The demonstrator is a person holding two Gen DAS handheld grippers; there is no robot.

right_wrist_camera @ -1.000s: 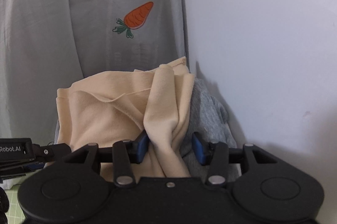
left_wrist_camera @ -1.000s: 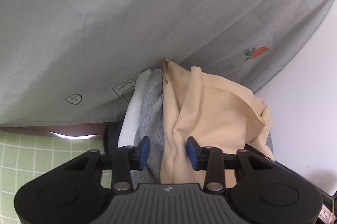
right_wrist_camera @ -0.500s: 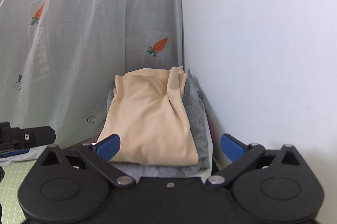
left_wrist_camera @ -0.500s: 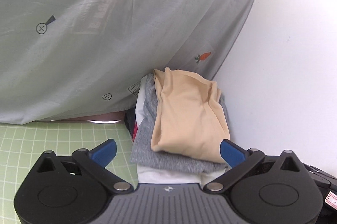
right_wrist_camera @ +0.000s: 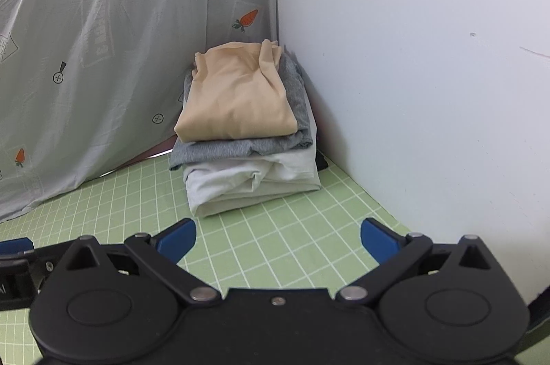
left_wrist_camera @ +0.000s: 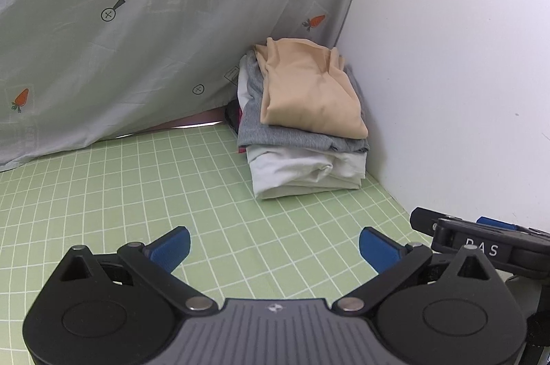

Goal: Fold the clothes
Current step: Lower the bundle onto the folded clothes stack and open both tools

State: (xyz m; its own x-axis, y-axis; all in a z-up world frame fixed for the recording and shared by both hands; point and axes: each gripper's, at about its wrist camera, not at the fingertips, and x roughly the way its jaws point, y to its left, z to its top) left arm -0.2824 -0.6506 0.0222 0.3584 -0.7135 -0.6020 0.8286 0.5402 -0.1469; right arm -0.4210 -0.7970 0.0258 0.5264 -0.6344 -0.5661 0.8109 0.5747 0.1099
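A folded beige garment lies on top of a stack in the far corner, over a folded grey garment and a folded white one. My left gripper is open and empty, well back from the stack above the green grid mat. My right gripper is open and empty, also back from the stack. The right gripper's body shows at the right edge of the left wrist view.
A grey cloth with carrot prints hangs behind and left of the stack. A white wall bounds the right side. The green mat lies in front of the stack.
Both grippers let go of the beige garment, opened wide and pulled back from the stack. The beige garment now rests folded on top.
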